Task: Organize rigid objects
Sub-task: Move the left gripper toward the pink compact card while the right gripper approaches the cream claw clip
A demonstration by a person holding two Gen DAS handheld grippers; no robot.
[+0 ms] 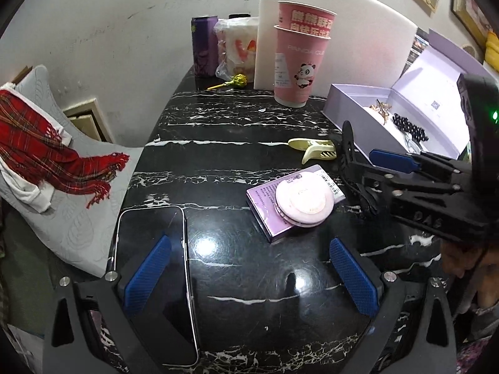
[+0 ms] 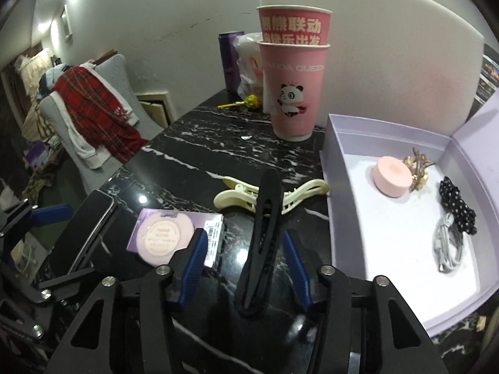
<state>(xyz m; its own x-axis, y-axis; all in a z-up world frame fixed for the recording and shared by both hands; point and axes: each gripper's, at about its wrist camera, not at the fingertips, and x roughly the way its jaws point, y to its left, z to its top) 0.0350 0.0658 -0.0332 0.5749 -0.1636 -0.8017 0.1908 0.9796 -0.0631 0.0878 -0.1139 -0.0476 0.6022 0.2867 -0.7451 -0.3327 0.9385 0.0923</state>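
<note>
Black hair clip (image 2: 263,240) sits btwn right gripper (image 2: 246,268) pads, fingers apart w/ gaps both sides, long axis pointing fwd. Lavender box (image 2: 336,187) just to its right. Left gripper (image 1: 249,275) wide open, farther off.

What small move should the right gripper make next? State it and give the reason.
Probably swing the right gripper rightward over the open lilac box. The black hair clip stands upright between its jaws, though whether they clamp it is unclear. The box sits just to its right with bare floor, and already holds a pink puck and a cable.
</note>
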